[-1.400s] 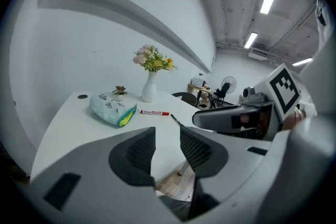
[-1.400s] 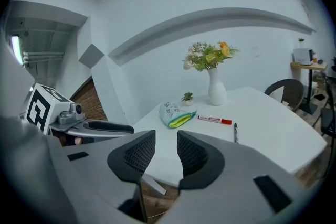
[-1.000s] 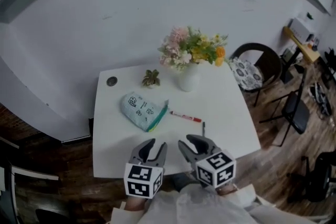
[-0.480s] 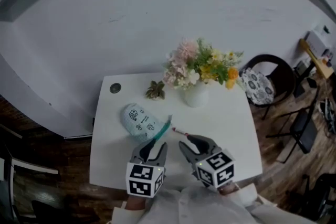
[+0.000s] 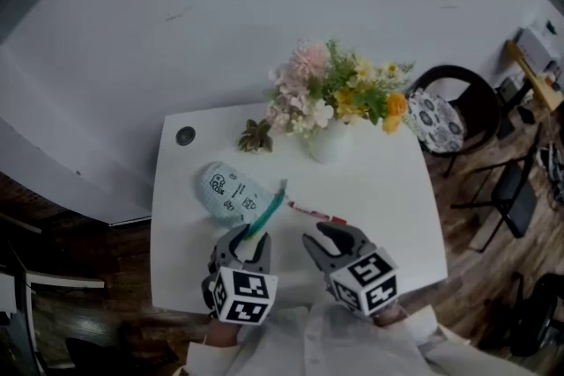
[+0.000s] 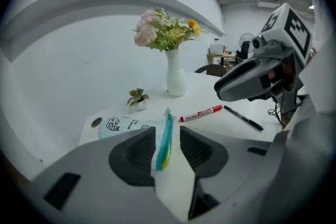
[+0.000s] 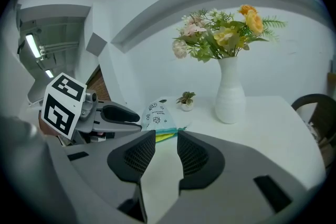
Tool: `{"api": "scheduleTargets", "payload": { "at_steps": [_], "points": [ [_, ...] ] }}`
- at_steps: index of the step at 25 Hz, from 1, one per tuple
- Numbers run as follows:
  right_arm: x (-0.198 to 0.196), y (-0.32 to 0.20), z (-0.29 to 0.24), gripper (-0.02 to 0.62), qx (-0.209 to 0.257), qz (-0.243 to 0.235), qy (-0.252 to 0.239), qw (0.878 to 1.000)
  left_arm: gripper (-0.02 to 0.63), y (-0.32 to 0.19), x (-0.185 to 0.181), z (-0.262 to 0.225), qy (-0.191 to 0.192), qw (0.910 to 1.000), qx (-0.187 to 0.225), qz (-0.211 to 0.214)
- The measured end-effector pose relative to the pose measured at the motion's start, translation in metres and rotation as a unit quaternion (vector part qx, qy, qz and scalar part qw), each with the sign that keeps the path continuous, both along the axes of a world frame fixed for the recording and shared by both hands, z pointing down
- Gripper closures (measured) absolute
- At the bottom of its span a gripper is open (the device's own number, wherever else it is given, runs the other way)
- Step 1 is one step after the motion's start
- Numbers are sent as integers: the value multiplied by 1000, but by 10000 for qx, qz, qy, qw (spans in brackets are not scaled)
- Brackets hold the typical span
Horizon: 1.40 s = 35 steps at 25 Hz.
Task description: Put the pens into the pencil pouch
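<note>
A pale blue pencil pouch [image 5: 227, 191] with a teal zipper edge [image 6: 166, 136] lies on the white table [image 5: 388, 189]. My left gripper [image 5: 247, 238] is open, and in the left gripper view [image 6: 168, 136] the zipper edge runs between its jaws without being pinched. A red pen [image 5: 315, 213] lies to the right of the pouch. A thin black pen [image 6: 243, 117] lies beyond it, hidden in the head view. My right gripper [image 5: 319, 233] is open and empty just short of the red pen; in its own view [image 7: 167, 141] it faces the pouch [image 7: 157, 113].
A white vase of flowers [image 5: 330, 141] and a small potted plant [image 5: 256, 136] stand at the table's far side. A round black grommet [image 5: 185, 136] sits in the far left corner. Chairs [image 5: 449, 114] stand to the right of the table.
My left gripper has moved forward until its jaws straddle the pouch's zipper edge. The right gripper has come up to the red pen and now covers the black pen in the head view.
</note>
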State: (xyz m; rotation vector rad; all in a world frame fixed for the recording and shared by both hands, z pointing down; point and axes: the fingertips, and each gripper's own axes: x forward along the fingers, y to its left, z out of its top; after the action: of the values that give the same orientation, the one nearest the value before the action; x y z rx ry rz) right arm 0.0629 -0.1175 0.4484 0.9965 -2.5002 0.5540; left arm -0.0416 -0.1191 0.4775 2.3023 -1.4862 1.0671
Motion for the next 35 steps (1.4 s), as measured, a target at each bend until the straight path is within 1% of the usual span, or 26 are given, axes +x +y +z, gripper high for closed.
{"api": "scheduleTargets", "payload": {
  "at_steps": [2, 8, 11, 15, 19, 22, 26, 30, 33, 34, 35],
  "points": [
    [1, -2, 1, 486, 36, 90, 1, 10000, 480, -1, -2, 7, -82, 9998, -123, 106],
    [1, -9, 10, 486, -88, 416, 123, 9990, 480, -8, -4, 19, -62, 9979, -445, 471],
    [-2, -7, 18, 486, -274, 535, 205, 9980, 480, -13, -2, 25, -7, 9955, -630, 705],
    [-5, -2, 24, 486, -429, 639, 224, 9968, 480, -17, -2, 40, -165, 9911, -883, 982],
    [-4, -4, 25, 486, -405, 727, 317, 9960, 480, -20, -6, 52, -405, 9885, -1048, 1016],
    [-2, -4, 25, 486, -418, 745, 374, 9956, 480, -22, -5, 56, -466, 9873, -1081, 1063],
    [0, -6, 25, 486, -330, 784, 298, 9959, 493, -24, -5, 60, -544, 9870, -1114, 1026],
    [1, -6, 27, 486, -399, 832, 328, 9952, 534, -25, -6, 59, -505, 9874, -1123, 994],
    [-2, -4, 27, 486, -426, 735, 325, 9959, 542, -24, -4, 55, -397, 9882, -1085, 1002],
    [-4, -4, 27, 486, -427, 698, 314, 9962, 566, -23, -4, 53, -357, 9885, -1070, 1006],
    [-5, -4, 26, 486, -419, 671, 307, 9964, 571, -22, -3, 50, -306, 9886, -1064, 1016]
  ]
}}
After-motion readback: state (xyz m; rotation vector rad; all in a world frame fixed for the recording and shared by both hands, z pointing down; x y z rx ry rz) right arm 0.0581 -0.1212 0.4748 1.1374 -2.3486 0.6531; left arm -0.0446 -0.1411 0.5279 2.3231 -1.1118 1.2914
